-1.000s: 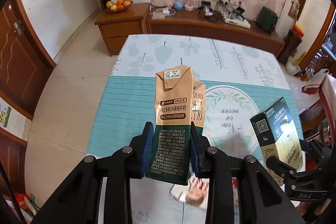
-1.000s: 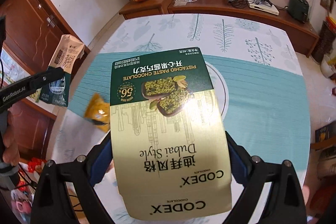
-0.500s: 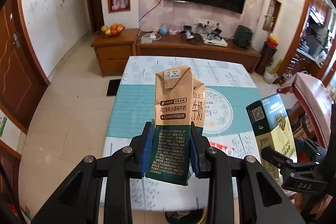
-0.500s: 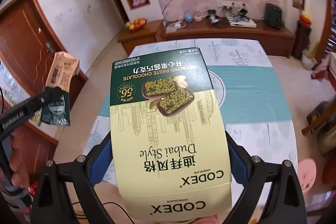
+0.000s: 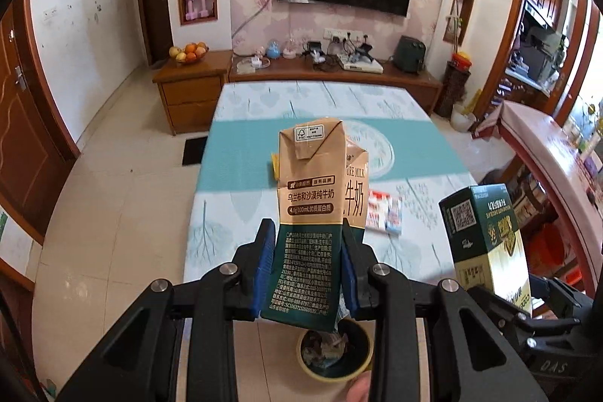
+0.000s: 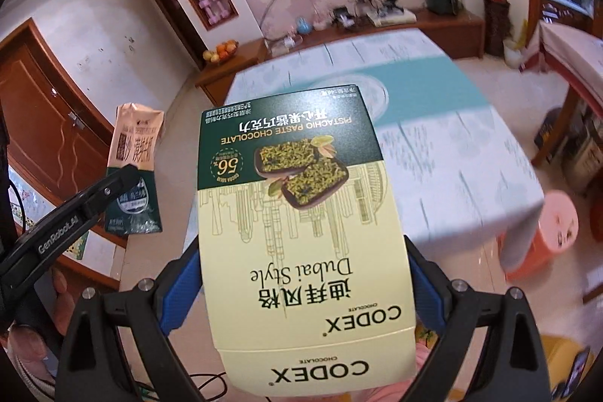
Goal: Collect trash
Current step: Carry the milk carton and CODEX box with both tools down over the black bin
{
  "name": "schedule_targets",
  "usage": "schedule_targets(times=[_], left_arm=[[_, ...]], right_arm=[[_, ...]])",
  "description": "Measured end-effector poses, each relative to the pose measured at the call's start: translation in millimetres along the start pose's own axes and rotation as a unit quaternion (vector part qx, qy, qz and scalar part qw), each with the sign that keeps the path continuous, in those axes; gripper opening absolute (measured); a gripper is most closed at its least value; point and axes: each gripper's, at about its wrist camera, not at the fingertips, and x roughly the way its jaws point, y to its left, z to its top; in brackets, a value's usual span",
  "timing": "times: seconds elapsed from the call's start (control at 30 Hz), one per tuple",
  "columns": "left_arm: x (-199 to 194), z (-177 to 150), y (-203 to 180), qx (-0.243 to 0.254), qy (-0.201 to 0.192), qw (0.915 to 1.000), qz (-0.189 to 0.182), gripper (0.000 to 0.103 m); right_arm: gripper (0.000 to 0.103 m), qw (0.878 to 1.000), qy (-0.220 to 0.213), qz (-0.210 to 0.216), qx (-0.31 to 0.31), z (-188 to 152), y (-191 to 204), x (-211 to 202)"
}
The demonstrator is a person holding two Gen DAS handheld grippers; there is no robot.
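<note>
My left gripper is shut on a crumpled tan and green milk carton, held upright in the air above a small bin with trash in it on the floor. My right gripper is shut on a cream and green CODEX chocolate box, also held in the air. The box shows at the right of the left wrist view. The carton shows at the left of the right wrist view.
The table with a teal and white leaf cloth stands ahead. A small red and white packet and a yellow wrapper lie on it. A pink stool stands by the table's right corner. A wooden TV cabinet lines the far wall.
Both grippers have pulled back from over the table and risen, each still holding its item. The table now lies farther ahead, and the bin has come into view below the carton.
</note>
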Motion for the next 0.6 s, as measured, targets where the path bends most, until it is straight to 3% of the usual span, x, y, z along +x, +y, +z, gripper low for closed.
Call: schedule_targets(times=[0.23, 0.6], left_arm=[[27.0, -49.0, -13.1, 0.001, 0.045, 0.9990, -0.006, 0.030], [141.0, -179.2, -58.1, 0.038, 0.143, 0.9887, -0.022, 0.030]], right_arm=[[0.095, 0.998, 0.047, -0.014, 0.044, -46.9, -25.9, 19.6], [0.095, 0.982, 0.132, -0.060, 0.118, -133.4, -106.0, 122.0]])
